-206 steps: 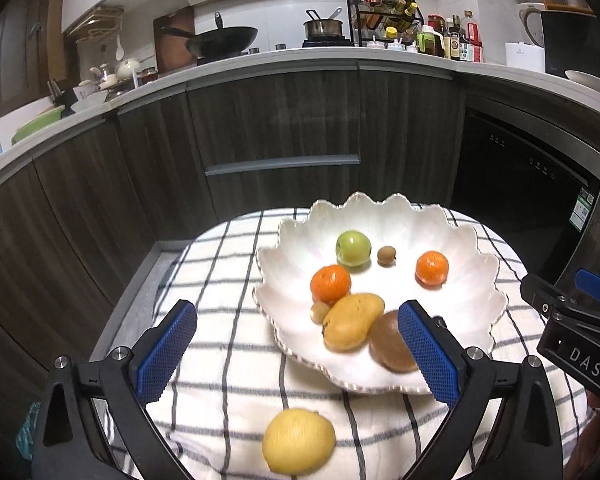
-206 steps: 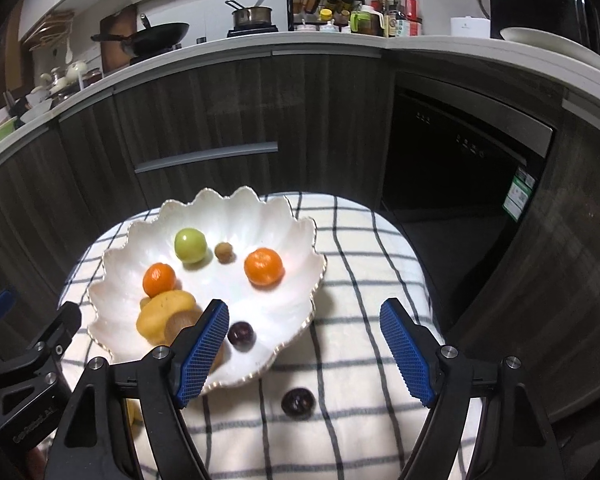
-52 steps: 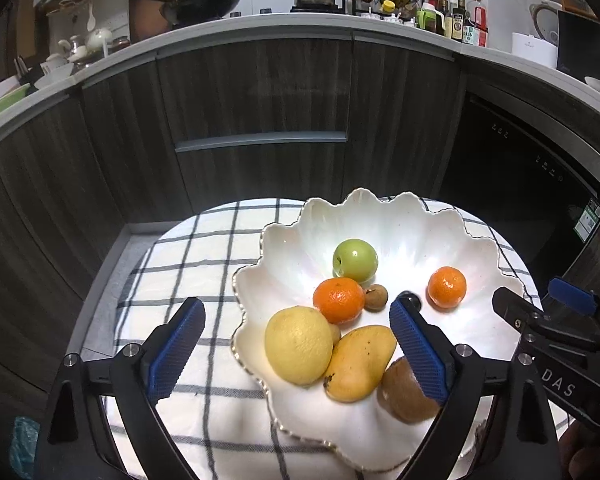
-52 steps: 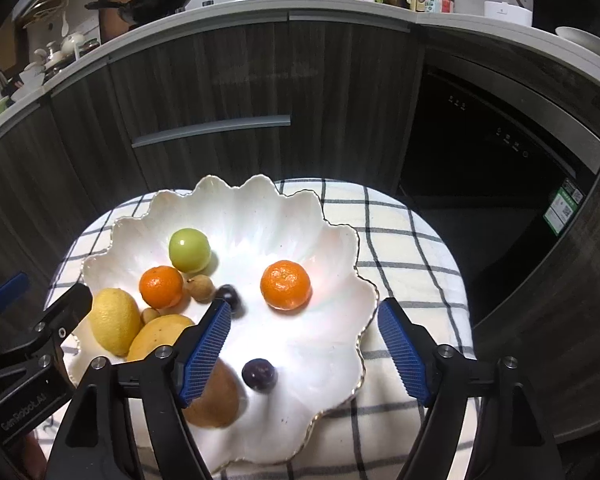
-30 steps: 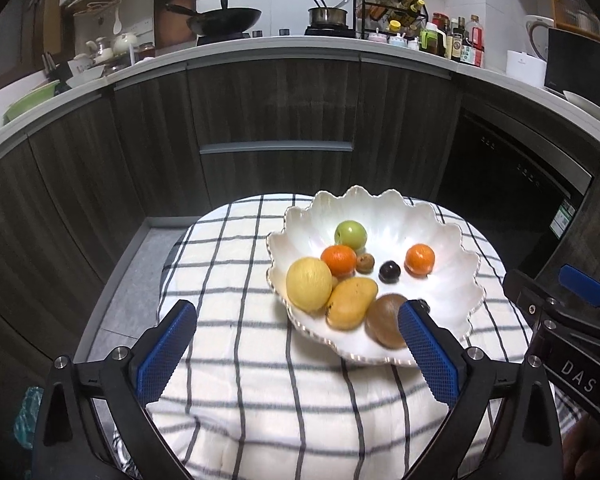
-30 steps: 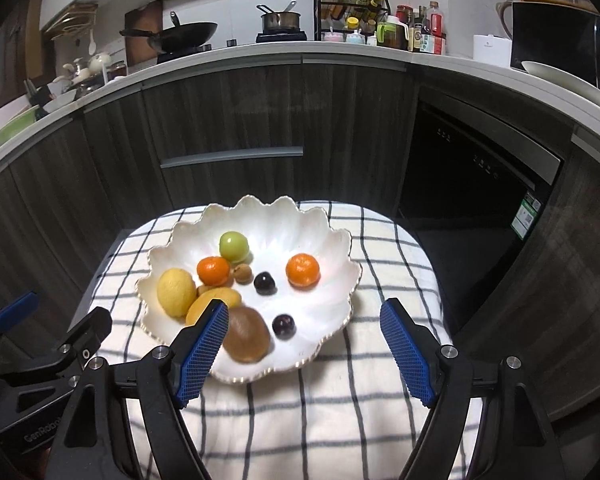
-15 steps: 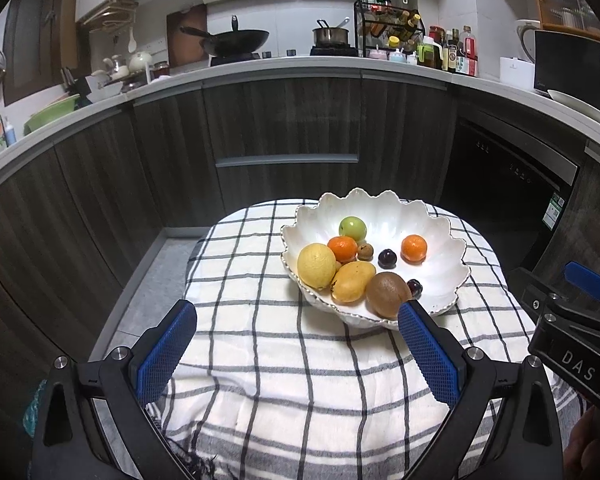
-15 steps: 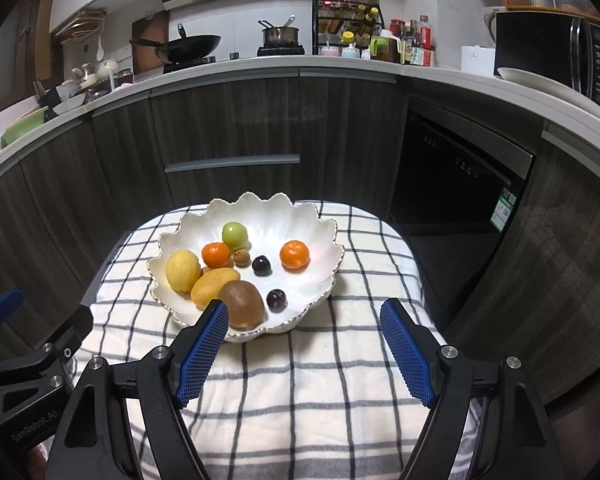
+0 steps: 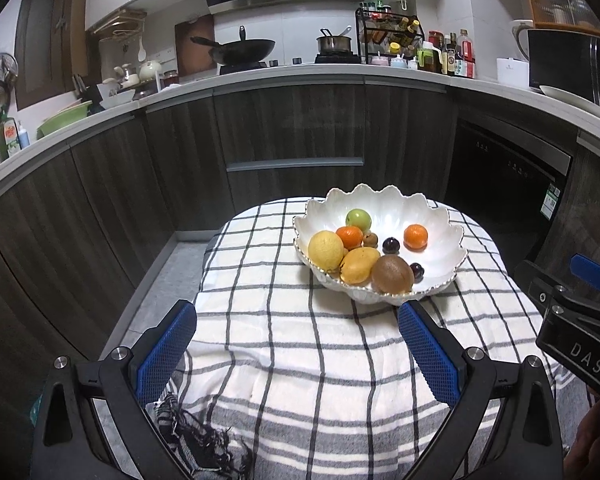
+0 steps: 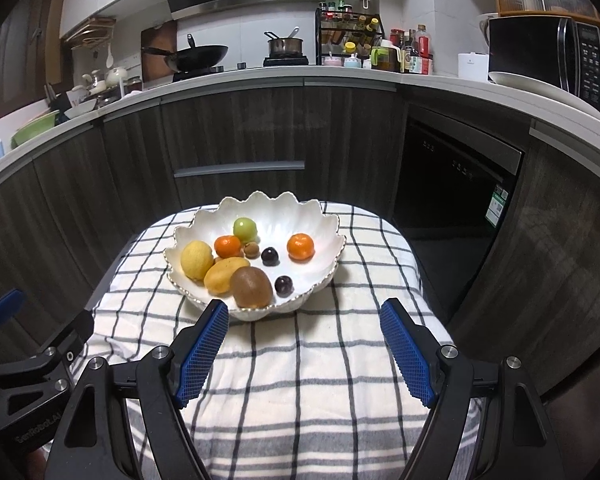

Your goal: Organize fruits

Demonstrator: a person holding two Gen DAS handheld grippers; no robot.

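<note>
A white scalloped bowl [image 9: 440, 216] [image 10: 300, 210] sits on the checked cloth at the far side of the small table. It holds a lemon [image 9: 325, 250] [image 10: 196, 259], a mango [image 9: 359, 265], a brown kiwi [image 9: 392, 275] [image 10: 252, 287], a green apple [image 9: 358, 219], two oranges [image 9: 415, 237] [image 10: 300, 246] and two dark plums [image 10: 284, 284]. My left gripper [image 9: 298, 354] is open and empty, well short of the bowl. Likewise open and empty, my right gripper [image 10: 304, 346] hangs over the bare cloth in front of the bowl.
The checked cloth [image 9: 300, 340] covers a small table; a fringed edge hangs at the near left. Dark curved kitchen cabinets [image 9: 292, 132] stand behind, with a dishwasher [image 10: 456, 184] on the right. The counter carries a wok, a pot, bottles and a microwave.
Both grippers have drawn back from the bowl, which now looks smaller and farther. More bare cloth shows in front of them. The fruit has not moved.
</note>
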